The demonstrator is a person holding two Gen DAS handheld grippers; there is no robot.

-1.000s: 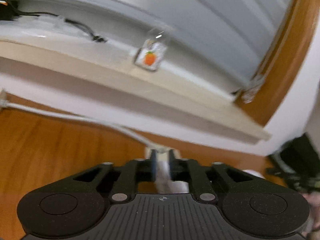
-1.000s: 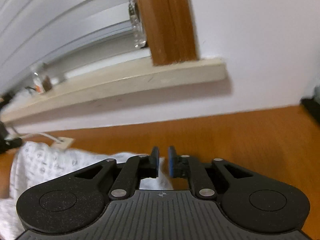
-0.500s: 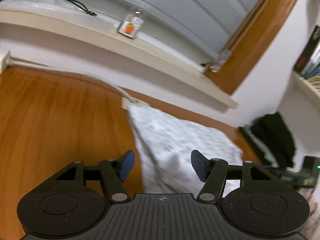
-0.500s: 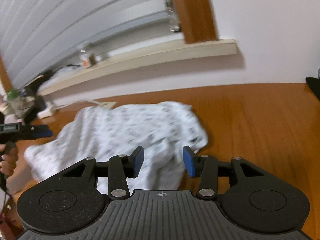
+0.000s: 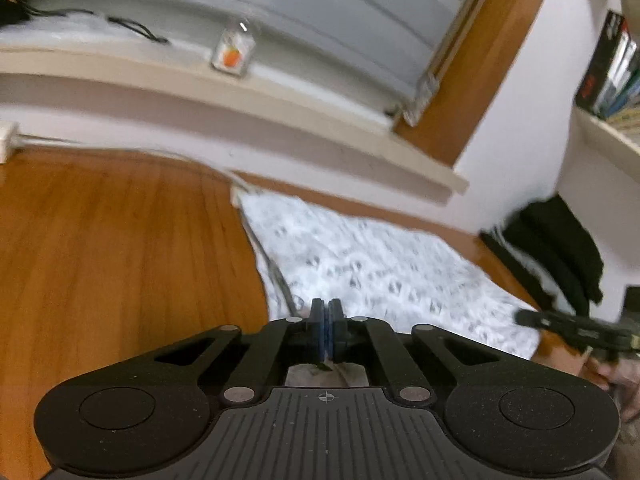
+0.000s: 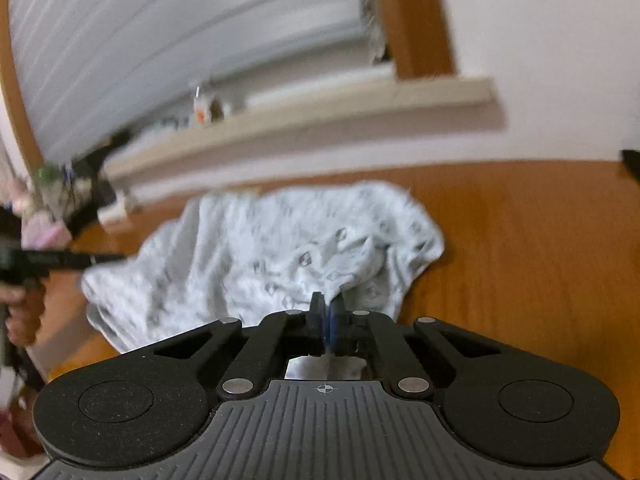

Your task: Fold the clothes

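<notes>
left tongs (image 5: 327, 312): clamped on white grey-printed cloth garment (image 5: 380, 264) | right tongs (image 6: 327, 306): pinching same garment (image 6: 280, 248) | garment on orange-brown wooden bench (image 5: 120, 248)

left gripper (image 5: 327, 312) pinched closed on the white patterned garment (image 5: 384, 272) spread over the wooden table (image 5: 120, 248).

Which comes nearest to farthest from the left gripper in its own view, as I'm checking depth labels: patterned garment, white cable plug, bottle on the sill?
1. Patterned garment, at the left gripper.
2. White cable plug, at its far-left corner.
3. Bottle, up on the sill.
</notes>
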